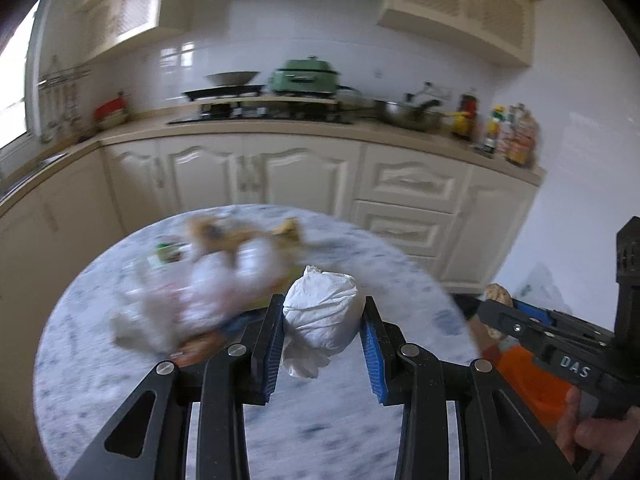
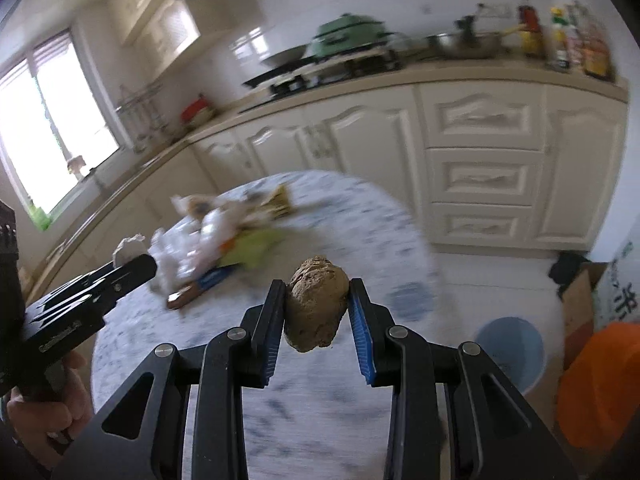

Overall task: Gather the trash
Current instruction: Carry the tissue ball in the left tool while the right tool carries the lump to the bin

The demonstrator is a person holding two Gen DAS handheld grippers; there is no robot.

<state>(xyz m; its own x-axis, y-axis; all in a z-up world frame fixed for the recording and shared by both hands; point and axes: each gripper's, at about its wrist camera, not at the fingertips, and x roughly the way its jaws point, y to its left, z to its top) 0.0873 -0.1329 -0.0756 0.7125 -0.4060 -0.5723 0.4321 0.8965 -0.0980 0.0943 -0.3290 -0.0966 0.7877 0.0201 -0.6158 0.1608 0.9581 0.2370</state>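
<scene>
My left gripper [image 1: 322,310] is shut on a crumpled white tissue wad [image 1: 320,312] and holds it above the round marble table [image 1: 360,420]. My right gripper [image 2: 318,292] is shut on a crumpled brown paper ball [image 2: 316,304], lifted over the table's right side [image 2: 320,420]. The brown ball also shows in the left wrist view [image 1: 498,294], at the right. A blurred pile of trash [image 1: 208,280] with white tissues, wrappers and a yellow-green sheet lies on the table's far left; it also shows in the right wrist view [image 2: 224,240]. A light blue bin [image 2: 512,348] stands on the floor to the right.
Cream kitchen cabinets [image 1: 280,176] and a counter with a stove, a green pot [image 1: 306,76] and bottles [image 1: 516,132] run behind the table. A cardboard box [image 2: 580,304] and an orange object [image 2: 600,384] sit on the floor at right.
</scene>
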